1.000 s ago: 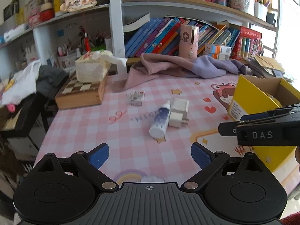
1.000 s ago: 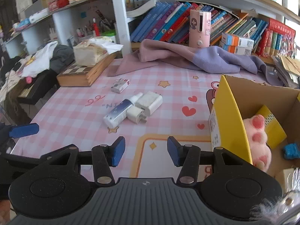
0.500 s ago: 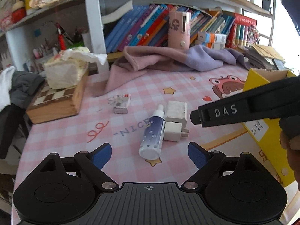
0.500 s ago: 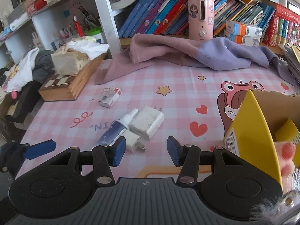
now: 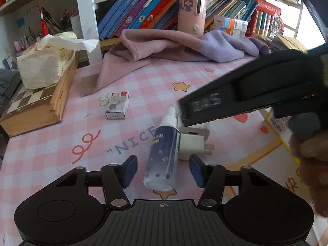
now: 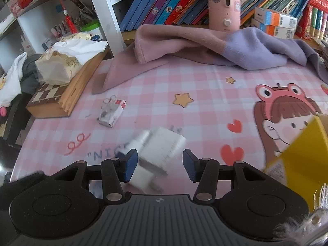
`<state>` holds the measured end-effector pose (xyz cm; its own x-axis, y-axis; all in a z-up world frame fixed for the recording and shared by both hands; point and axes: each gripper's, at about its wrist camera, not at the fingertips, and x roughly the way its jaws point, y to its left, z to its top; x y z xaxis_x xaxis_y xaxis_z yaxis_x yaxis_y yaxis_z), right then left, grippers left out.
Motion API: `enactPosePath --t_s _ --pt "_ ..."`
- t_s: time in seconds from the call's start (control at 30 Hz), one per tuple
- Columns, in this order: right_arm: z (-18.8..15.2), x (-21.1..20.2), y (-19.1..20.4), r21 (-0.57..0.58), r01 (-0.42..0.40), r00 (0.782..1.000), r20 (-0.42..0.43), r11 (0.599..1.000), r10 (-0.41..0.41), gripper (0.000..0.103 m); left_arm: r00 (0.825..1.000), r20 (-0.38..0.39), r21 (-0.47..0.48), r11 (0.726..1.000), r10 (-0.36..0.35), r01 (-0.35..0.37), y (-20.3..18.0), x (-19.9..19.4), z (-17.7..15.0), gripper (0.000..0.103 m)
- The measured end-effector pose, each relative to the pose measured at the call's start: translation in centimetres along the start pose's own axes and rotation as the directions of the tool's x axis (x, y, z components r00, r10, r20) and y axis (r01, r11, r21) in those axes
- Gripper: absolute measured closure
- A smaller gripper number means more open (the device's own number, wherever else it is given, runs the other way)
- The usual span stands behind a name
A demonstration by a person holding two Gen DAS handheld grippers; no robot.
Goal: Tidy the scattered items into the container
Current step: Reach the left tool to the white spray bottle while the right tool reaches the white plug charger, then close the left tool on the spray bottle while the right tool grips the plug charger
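Note:
A blue spray bottle [image 5: 163,153] with a white cap lies on the pink checked tablecloth, its base between the open fingers of my left gripper [image 5: 163,171]. Two white chargers [image 5: 191,145] lie just right of it. My right gripper [image 6: 157,165] is open with the larger white charger [image 6: 164,149] between its fingers; its black body [image 5: 246,100] crosses the left wrist view above the chargers. A small white box [image 5: 117,107] lies further back, also in the right wrist view [image 6: 111,112]. The yellow cardboard box [image 6: 299,160] stands at the right.
A wooden chess box [image 5: 32,106] with a tissue pack [image 5: 43,65] on it sits at the left. A pink and purple cloth [image 5: 174,47] lies along the back below a bookshelf [image 5: 164,6]. A pink device [image 6: 224,4] stands on the shelf.
Both grippers have moved forward and down toward the bottle and chargers. The left gripper's fingers have narrowed around the bottle. The right gripper now reaches over the chargers.

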<state>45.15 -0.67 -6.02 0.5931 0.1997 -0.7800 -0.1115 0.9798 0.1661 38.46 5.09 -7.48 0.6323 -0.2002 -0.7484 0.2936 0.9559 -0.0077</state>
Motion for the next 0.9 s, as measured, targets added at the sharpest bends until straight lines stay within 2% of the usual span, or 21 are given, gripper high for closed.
enactPosePath --t_s 0.13,0.27,0.43,0.67,0.73,0.9 --pt "0.4 1.6 0.5 -0.001 0.036 0.999 -0.018 0.999 -0.036 0.055 1.000 -0.021 -0.011 1.000 -0.006 0.005 0.5 0.9 0.4 0.069" --pt "0.3 1.8 -1.0 0.041 0.005 0.999 -0.032 0.999 -0.004 0.058 0.999 -0.032 -0.024 1.000 -0.009 0.008 1.3 0.6 0.3 0.071" --pt "0.6 1.6 -1.7 0.031 0.050 0.998 -0.025 0.998 -0.050 0.060 0.999 -0.050 -0.059 0.998 -0.012 0.009 2.6 0.2 -0.1 0.070" --pt "1.0 4.0 -0.7 -0.068 0.086 0.995 -0.045 0.994 -0.089 0.058 0.999 -0.045 -0.034 0.999 0.002 -0.004 2.0 1.5 0.4 0.070" --pt "1.0 4.2 -0.7 -0.089 0.093 0.995 -0.033 0.992 -0.096 0.061 0.999 -0.040 -0.033 0.999 0.009 -0.011 1.9 1.6 0.4 0.071" --pt "1.1 3.7 -1.3 -0.068 0.080 0.996 -0.021 0.994 -0.081 0.062 0.999 -0.050 -0.109 0.994 -0.013 0.008 2.7 1.4 0.6 0.072"
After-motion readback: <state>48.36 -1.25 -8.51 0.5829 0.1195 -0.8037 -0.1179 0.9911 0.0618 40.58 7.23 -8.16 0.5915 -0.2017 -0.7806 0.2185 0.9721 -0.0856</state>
